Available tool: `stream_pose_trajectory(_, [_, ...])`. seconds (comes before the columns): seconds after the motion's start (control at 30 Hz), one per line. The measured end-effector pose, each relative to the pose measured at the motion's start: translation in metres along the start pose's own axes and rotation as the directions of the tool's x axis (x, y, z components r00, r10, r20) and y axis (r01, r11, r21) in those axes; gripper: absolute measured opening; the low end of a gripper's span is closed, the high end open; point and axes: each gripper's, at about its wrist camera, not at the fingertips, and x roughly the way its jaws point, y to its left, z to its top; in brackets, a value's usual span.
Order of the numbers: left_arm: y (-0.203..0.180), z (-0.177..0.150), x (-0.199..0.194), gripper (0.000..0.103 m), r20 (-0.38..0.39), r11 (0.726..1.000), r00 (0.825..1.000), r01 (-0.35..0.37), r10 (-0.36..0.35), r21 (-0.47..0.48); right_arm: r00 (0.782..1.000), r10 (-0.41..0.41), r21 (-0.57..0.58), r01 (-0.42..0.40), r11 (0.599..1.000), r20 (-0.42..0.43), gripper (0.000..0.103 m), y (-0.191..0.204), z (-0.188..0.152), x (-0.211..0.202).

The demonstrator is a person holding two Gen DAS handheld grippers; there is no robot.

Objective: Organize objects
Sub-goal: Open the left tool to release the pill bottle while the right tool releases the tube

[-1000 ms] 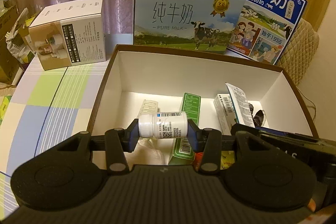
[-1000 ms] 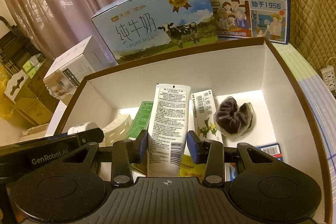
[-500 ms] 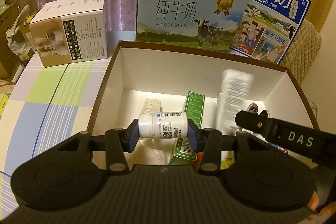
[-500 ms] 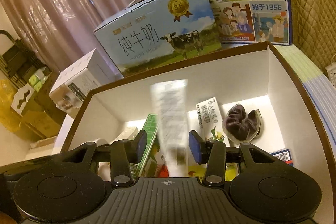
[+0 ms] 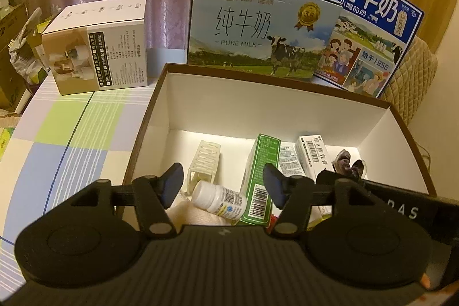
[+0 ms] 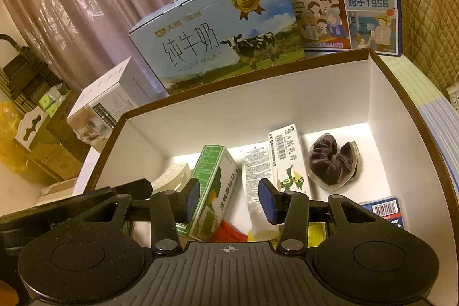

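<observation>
A brown-rimmed white storage box (image 5: 229,108) (image 6: 258,105) holds several items. My left gripper (image 5: 223,185) hangs open above it; a small white pill bottle (image 5: 219,200) lies on its side on a cream cloth (image 5: 195,212) just below the fingers. My right gripper (image 6: 229,200) is also open, and a white tube (image 6: 258,185) lies flat on the box floor beneath it, beside a green carton (image 6: 213,188) (image 5: 259,177). A white ointment box (image 6: 288,157) (image 5: 311,157) and a dark scrunchie (image 6: 332,159) lie to the right.
Two milk cartons (image 5: 258,27) (image 5: 370,30) stand behind the box, and a white product box (image 5: 97,45) stands at the left on the checked tablecloth (image 5: 71,134). A cream rack (image 5: 205,162) lies in the box. A quilted chair back (image 6: 427,7) is at the right.
Both grippers have opened. The pill bottle dropped from the left gripper onto the cloth, and the white tube fell from the right gripper onto the box floor.
</observation>
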Motion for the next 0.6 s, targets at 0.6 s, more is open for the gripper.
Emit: stream_pose_trajectory(0.6, [0.0018, -0.0013, -0.0025, 0.064, 0.0, 1.0, 1.0, -0.017, 0.017, 0.006, 0.999, -0.044, -0.05, 0.042, 0.998, -0.026, 0.044, -0.0009, -0.0006, -0.0033])
